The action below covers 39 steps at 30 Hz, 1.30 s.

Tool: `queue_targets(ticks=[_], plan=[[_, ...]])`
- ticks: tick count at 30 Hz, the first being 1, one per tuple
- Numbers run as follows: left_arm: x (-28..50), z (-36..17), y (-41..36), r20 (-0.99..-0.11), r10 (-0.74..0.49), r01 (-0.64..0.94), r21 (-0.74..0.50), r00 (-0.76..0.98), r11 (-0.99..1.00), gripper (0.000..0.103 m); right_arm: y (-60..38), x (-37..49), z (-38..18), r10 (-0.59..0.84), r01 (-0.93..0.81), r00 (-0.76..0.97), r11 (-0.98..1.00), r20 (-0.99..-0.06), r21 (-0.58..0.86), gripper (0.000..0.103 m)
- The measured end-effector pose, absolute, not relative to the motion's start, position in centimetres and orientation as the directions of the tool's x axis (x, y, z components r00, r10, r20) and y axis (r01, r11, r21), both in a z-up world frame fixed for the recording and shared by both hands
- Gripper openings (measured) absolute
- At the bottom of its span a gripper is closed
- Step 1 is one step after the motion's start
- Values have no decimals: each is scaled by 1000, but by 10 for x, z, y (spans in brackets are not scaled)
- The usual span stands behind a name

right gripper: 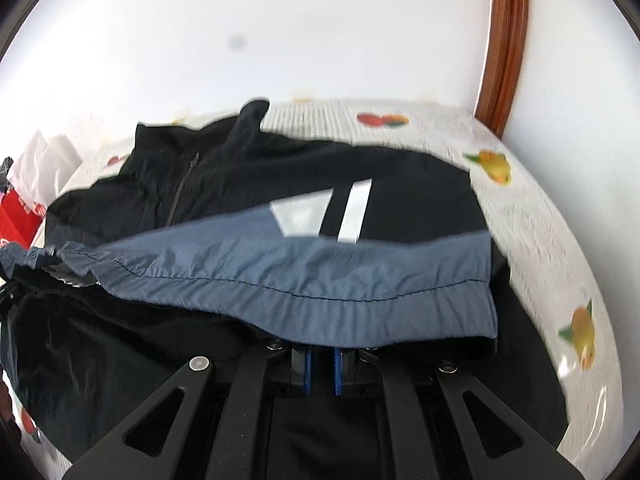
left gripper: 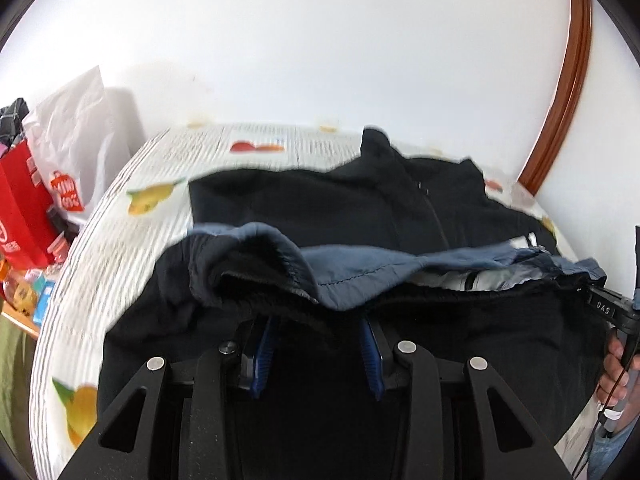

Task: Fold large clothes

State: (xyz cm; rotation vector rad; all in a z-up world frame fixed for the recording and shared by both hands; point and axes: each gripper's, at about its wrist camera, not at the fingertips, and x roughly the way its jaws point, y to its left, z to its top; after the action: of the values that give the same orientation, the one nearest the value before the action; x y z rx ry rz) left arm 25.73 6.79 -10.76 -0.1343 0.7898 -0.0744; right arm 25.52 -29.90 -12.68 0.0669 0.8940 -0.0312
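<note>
A black and slate-blue zip jacket (left gripper: 360,208) lies on a table covered with a white fruit-print cloth (left gripper: 120,240). Its blue hem band (right gripper: 304,272) is lifted and hangs over both grippers. My left gripper (left gripper: 320,320) has its blue pads (left gripper: 264,344) wide apart under the raised hem, with the tips hidden by fabric. My right gripper (right gripper: 322,350) has its pads close together on the blue hem, tips hidden under it. The right gripper also shows at the right edge of the left wrist view (left gripper: 608,308), at the hem's corner. White stripes (right gripper: 352,212) mark the jacket's chest.
A red bag (left gripper: 20,200) and a white plastic bag (left gripper: 80,128) stand left of the table with small packets below. A white wall is behind. A brown wooden door frame (right gripper: 500,40) runs up at the right. The table cloth (right gripper: 552,240) ends close on the right.
</note>
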Motion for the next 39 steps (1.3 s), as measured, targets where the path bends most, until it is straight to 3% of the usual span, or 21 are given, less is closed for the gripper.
queue_targets(ticks=[5,16,25,32,39], plan=[[288,-95,69,-678,-101,14,-133,728,991,36,-307,284,-117,-26,63,646,998,-763,19,6],[344,-123,92,-746,-36,-69,-109,665,992,36,-330,344,-148,-97,99,583,994,-807,-48,9],[350,-152,92,-773,-29,-81,-103,634,991,36,-343,360,-164,-73,105,596,994,-800,-12,9],[346,-160,82,-773,9,-70,-45,634,996,38,-320,358,-167,-194,108,601,981,-775,-162,9],[346,-160,78,-774,29,-67,-18,632,998,39,-324,358,-167,-180,110,603,984,-777,-143,9]])
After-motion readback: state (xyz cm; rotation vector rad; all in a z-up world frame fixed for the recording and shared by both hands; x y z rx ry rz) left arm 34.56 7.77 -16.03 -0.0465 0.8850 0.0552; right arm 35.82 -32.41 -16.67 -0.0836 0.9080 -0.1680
